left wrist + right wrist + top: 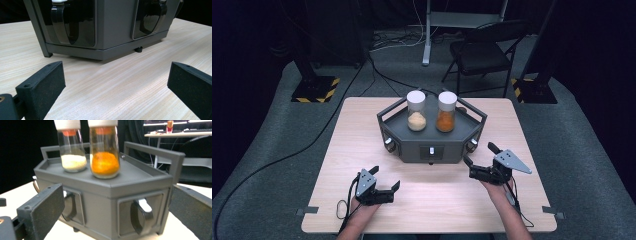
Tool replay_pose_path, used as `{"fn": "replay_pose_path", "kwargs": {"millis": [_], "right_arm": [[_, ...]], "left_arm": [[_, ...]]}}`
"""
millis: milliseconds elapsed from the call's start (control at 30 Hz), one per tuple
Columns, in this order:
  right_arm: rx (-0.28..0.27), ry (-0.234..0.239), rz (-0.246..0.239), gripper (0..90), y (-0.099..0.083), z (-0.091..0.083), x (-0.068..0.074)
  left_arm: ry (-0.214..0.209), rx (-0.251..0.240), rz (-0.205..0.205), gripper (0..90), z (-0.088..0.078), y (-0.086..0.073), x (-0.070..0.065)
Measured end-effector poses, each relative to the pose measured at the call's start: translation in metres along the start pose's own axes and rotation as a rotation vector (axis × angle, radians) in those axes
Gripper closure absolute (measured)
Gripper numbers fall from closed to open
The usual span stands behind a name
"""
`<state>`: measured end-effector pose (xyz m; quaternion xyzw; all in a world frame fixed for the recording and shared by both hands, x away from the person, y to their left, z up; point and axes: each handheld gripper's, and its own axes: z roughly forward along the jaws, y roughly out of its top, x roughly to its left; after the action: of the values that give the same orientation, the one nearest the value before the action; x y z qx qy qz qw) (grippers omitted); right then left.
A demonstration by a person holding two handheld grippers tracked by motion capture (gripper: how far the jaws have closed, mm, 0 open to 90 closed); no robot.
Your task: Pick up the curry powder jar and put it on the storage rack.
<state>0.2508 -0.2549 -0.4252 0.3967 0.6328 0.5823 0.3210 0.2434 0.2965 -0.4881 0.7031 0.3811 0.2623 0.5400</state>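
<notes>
- Left gripper [382, 186] low over the near left part of the table [362, 130], held by a hand [362, 207] entering from the bottom edge, fingers [42, 86] spread wide and empty, aimed toward the dark grey box [432, 132]
- Right gripper [478, 161] raised just beside the box's front right corner, fingers [42, 207] wide apart, gripping nothing, box not touched
- Cut off in the left gripper view: upper part of the box, lower walls and glossy recessed handles [67, 25] alone visible
- Right finger blurred at the edge of the right gripper view
- Box at table centre, hexagonal, railed top, carrying two white-capped jars: pale grain jar [416, 111] left, orange powder jar [446, 112] right, standing upright just beside each other
</notes>
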Motion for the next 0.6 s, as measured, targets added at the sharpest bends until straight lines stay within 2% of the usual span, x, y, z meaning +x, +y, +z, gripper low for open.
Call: {"fn": "replay_pose_path", "kwargs": {"millis": [200,400,600], "right_arm": [[0.029,-0.026,-0.001,0.0,-0.01,-0.008,-0.005],[0.048,-0.048,0.029,0.0,-0.022,-0.015,-0.01],[0.052,-0.049,0.025,0.0,-0.029,-0.02,-0.009]], "left_arm": [[0.004,-0.002,-0.001,1.4,0.0,0.0,-0.001],[0.005,-0.001,0.0,1.4,0.0,0.0,-0.001],[0.004,-0.001,0.001,1.4,0.0,0.0,-0.001]]}}
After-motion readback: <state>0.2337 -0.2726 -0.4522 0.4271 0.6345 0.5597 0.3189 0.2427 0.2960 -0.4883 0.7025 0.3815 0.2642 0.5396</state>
